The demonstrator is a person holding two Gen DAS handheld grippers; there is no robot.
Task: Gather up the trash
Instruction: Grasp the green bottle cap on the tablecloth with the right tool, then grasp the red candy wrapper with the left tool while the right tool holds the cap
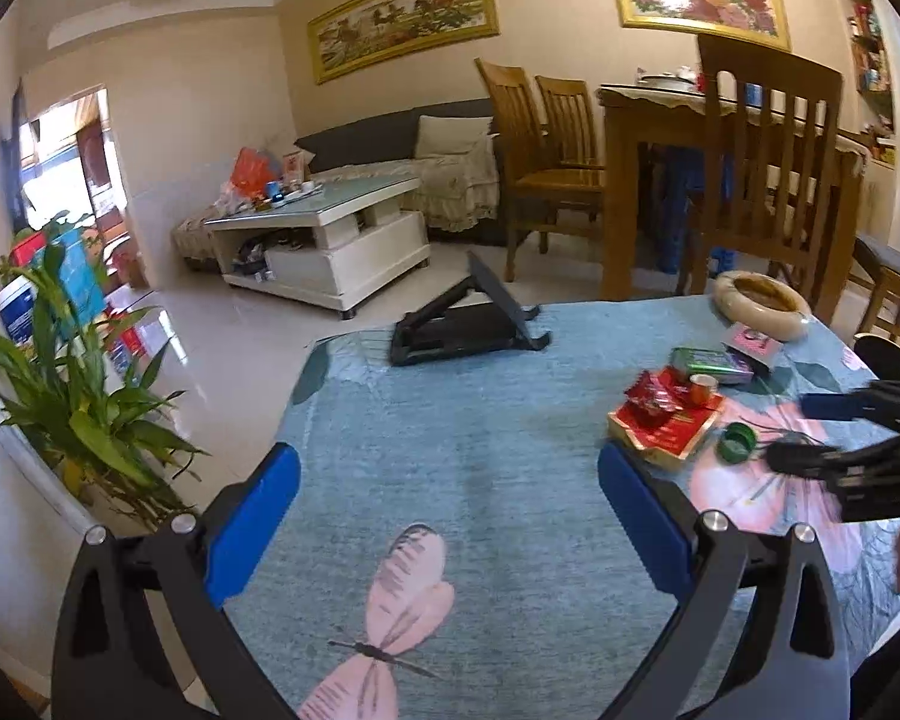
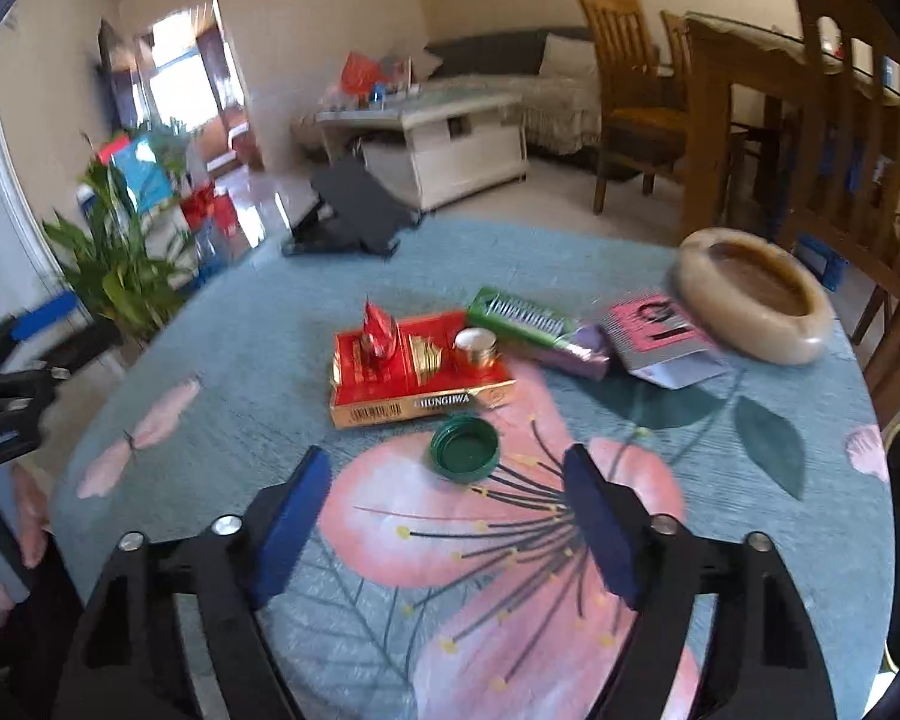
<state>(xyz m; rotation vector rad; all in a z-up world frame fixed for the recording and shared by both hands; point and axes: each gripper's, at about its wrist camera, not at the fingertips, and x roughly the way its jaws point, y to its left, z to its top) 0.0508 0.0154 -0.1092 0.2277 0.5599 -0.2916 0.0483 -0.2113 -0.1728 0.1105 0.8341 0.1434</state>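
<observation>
A green bottle cap lies on the blue flowered tablecloth, just ahead of my open, empty right gripper. Behind it sits a red Chunghwa cigarette box with a crumpled red wrapper and a small gold-rimmed cap on top. A green pack, a purple pack and a pink card lie further back. My left gripper is open and empty over bare cloth; the red box and green cap are to its right, beside the right gripper.
A beige round ashtray sits at the table's far right. A black folding stand stands at the far edge. A potted plant is left of the table, wooden chairs behind it.
</observation>
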